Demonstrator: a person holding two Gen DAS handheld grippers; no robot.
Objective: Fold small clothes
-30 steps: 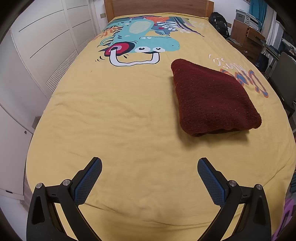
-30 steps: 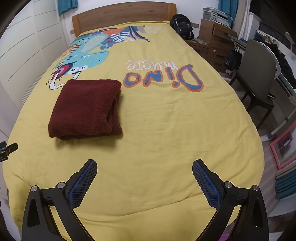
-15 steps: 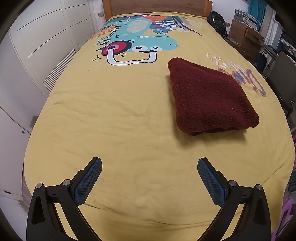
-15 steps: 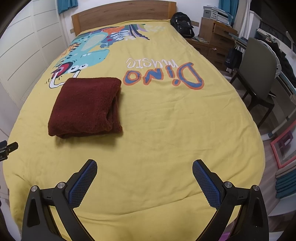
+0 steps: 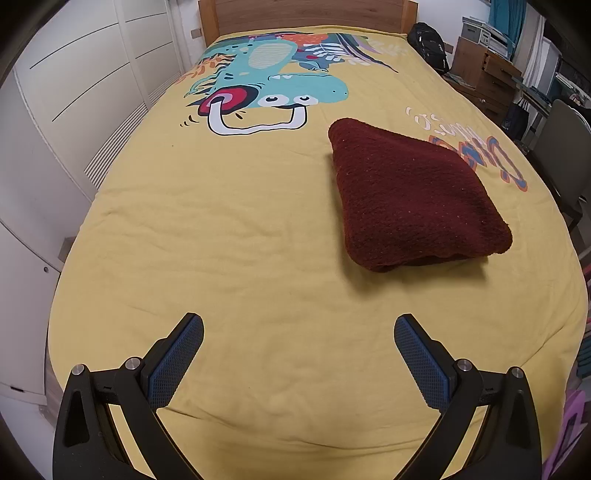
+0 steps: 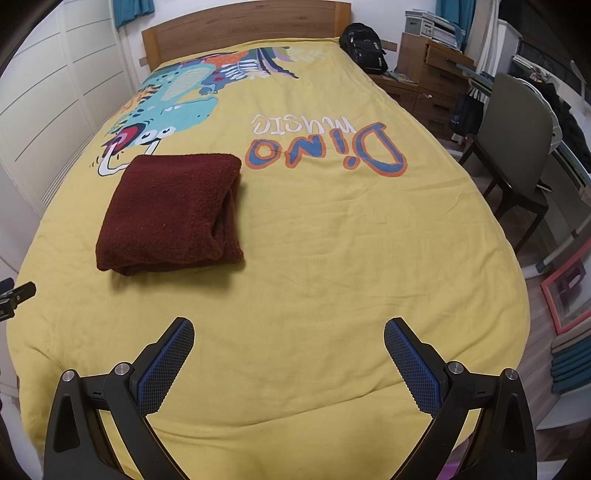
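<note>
Left wrist view: left gripper (image 5: 298, 334) hung over the near end of a yellow bedspread (image 5: 229, 236), fingers spread wide apart, nothing between them. Bare cloth lay open ahead and to the left, up to a dinosaur print (image 5: 269, 96). White wardrobe doors (image 5: 74, 88) ran close along the bed's left edge; a wooden headboard (image 5: 306, 14) closed the far end. Folded dark red garment (image 5: 410, 195) lay on the spread ahead and right of the fingers, well apart from them, a thick nubbly rectangle with its layered edge toward the camera, covering part of the printed lettering.

Right wrist view: right gripper (image 6: 289, 341) likewise stood with fingers wide apart and empty, over the near edge of the spread. Folded garment (image 6: 173, 212) lay ahead to the left, open layers showing along its right side, just short of the "Dino music" lettering (image 6: 325, 144). Wide bare cloth stretched ahead and right. Past the bed's right edge stood a grey chair (image 6: 517, 122), wooden drawers (image 6: 432, 70) and a black backpack (image 6: 364, 46)
</note>
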